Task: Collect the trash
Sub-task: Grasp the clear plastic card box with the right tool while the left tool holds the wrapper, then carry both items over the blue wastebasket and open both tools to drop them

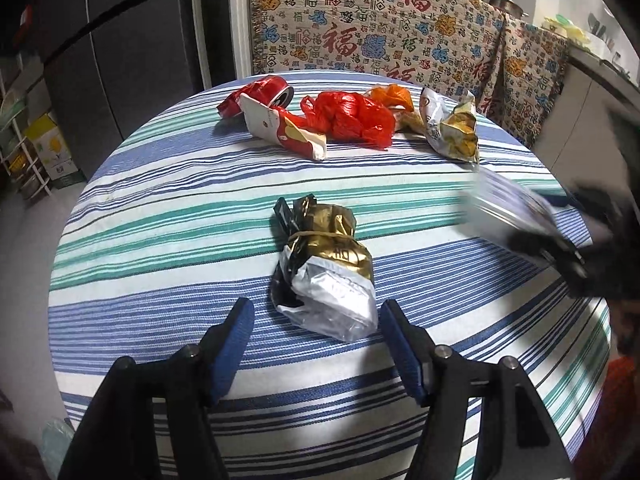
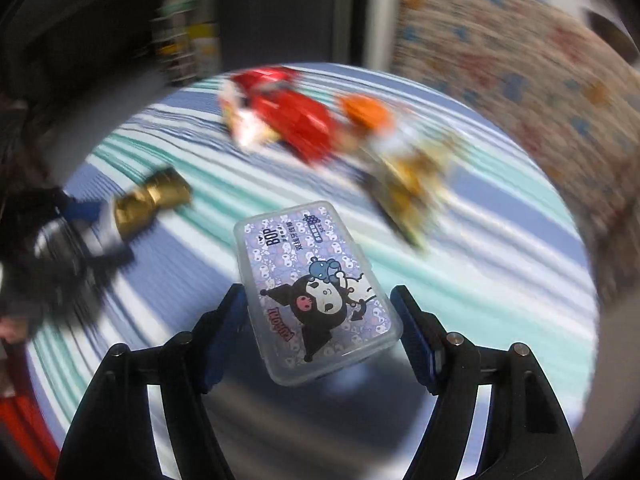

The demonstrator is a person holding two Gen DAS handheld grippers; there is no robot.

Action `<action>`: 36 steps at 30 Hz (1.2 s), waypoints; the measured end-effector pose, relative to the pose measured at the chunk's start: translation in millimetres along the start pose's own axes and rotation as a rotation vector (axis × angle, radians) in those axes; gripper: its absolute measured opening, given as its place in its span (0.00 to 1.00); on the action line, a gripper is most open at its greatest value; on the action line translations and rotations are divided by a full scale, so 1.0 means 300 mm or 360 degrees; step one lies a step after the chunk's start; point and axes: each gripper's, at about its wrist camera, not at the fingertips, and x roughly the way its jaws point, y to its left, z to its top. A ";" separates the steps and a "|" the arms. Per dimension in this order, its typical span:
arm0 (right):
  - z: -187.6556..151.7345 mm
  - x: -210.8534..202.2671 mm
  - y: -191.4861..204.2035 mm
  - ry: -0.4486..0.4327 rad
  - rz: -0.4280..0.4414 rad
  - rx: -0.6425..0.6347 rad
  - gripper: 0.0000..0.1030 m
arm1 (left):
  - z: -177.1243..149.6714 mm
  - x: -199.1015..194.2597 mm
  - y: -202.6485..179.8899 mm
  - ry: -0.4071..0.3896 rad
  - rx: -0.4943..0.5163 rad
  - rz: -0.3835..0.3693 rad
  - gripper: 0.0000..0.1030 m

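Note:
A gold and silver foil wrapper (image 1: 326,268) lies on the striped tablecloth (image 1: 160,240), just ahead of my open left gripper (image 1: 316,316). At the far edge lie a crushed red can (image 1: 262,94), a red-and-white carton (image 1: 284,128), a red plastic bag (image 1: 352,118), an orange bag (image 1: 394,96) and a yellow snack wrapper (image 1: 454,124). My right gripper (image 2: 316,304) is shut on a clear plastic box with a cartoon print (image 2: 316,288) and holds it above the table. It shows blurred at the right of the left wrist view (image 1: 516,208).
A dark fridge (image 1: 100,60) stands at the back left with shelves and boxes (image 1: 44,148) beside it. A patterned cloth (image 1: 380,28) hangs behind the table. A counter with pots (image 1: 592,52) is at the back right.

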 end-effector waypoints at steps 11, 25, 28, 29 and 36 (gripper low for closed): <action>-0.145 -0.062 -0.056 0.0066 0.0104 0.0162 0.82 | 0.013 0.028 -0.048 0.0012 0.0022 0.0070 0.80; -0.010 -0.026 -0.017 0.0150 0.0074 0.0062 0.71 | 0.099 0.015 -0.015 -0.0016 -0.0004 0.0010 0.78; -0.006 -0.023 -0.016 0.0184 0.0045 0.0065 0.63 | 0.097 0.028 -0.014 0.0027 0.0007 -0.0006 0.46; -0.006 -0.027 -0.017 0.0184 0.0038 0.0063 0.63 | 0.094 0.026 -0.016 0.0017 0.0017 -0.0003 0.46; -0.018 -0.100 -0.060 0.0076 0.0098 0.0158 0.63 | 0.080 -0.017 -0.028 -0.0030 -0.0039 -0.0070 0.43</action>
